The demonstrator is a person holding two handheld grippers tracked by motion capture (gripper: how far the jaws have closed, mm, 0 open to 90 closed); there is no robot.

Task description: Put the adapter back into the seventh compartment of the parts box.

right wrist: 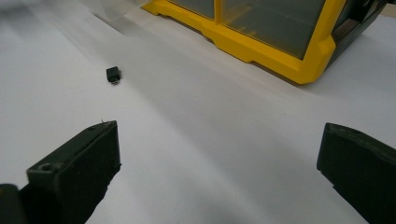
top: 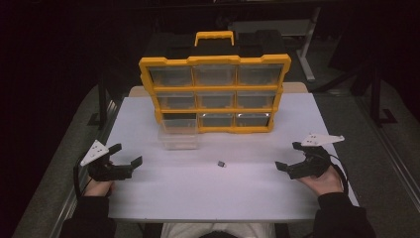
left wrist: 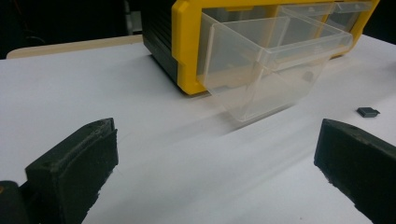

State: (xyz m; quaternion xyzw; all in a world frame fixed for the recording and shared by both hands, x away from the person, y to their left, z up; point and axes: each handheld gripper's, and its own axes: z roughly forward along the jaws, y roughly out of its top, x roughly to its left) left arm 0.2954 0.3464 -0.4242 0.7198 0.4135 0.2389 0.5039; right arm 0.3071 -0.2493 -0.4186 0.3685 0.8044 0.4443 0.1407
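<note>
Fig.: start of pick-and-stow. Left gripper (top: 126, 154) & right gripper (top: 287, 156) rest on table (top: 247, 193), jaws of both wide apart, nothing btwn. Small black part (top: 221, 164) lies on table btwn the two, ahead-left of right gripper, well apart from it. Clear drawer (top: 179, 134) pulled out of yellow organizer (top: 214, 94), ahead of left gripper. Next, likely: right gripper reaches to part, straddles it, closes; part is tiny, so needs precise centring.

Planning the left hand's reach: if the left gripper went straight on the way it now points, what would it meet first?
Probably the clear drawer pulled out of the yellow organizer. The left gripper stands open over bare white table, and the drawer lies nearly dead ahead. The small black part sits off to the side of that line.
</note>
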